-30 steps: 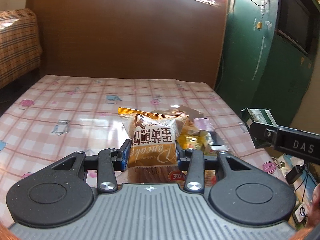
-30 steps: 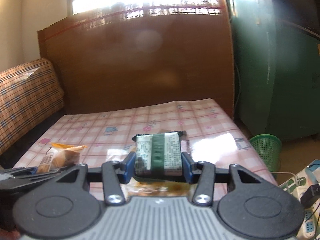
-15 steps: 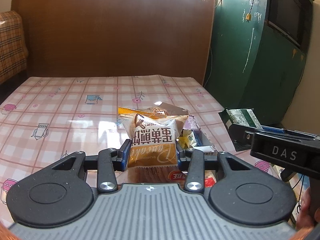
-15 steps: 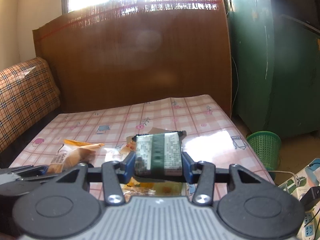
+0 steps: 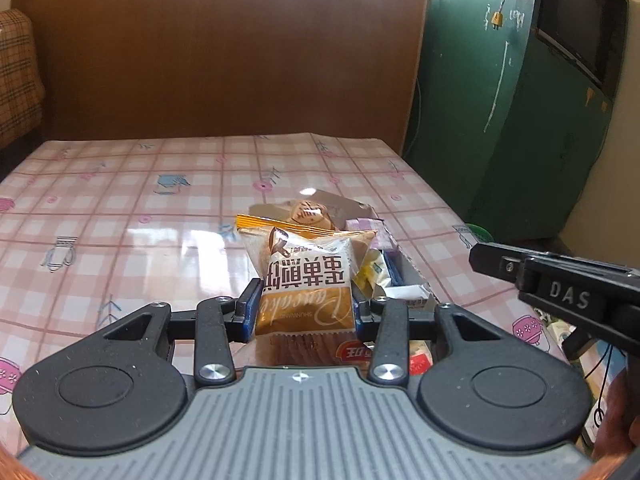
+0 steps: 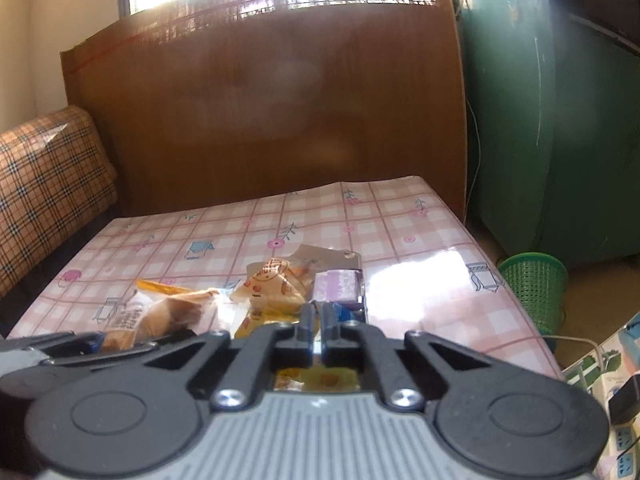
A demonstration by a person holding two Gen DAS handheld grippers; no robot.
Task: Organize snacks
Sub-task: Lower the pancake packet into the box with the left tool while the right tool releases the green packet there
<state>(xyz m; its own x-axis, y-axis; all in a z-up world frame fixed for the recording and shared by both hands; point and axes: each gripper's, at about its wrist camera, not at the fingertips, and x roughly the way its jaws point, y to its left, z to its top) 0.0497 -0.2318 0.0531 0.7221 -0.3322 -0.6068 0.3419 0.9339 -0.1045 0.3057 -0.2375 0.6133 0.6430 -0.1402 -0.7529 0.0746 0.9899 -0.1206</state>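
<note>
My left gripper (image 5: 304, 304) is shut on a gold and white pancake snack packet (image 5: 306, 280) and holds it above the near end of an open cardboard box (image 5: 352, 208). The box holds several snacks, among them a purple packet (image 6: 340, 284) and a round pastry packet (image 6: 276, 280). My right gripper (image 6: 318, 320) is shut and empty, just over the box. It also shows in the left wrist view (image 5: 560, 292) at the right. The pancake packet shows in the right wrist view (image 6: 160, 316) at the left. The green and white packet is out of sight.
The box stands on a table with a pink checked cloth (image 5: 140, 208). A brown headboard (image 5: 220, 60) stands behind it, a plaid sofa (image 6: 48, 184) to the left, a green cabinet (image 5: 500, 100) to the right. A green basket (image 6: 532, 280) stands on the floor.
My right gripper has let go of the green and white packet and closed empty over the box. My left gripper has moved right toward the box, still holding the pancake packet.
</note>
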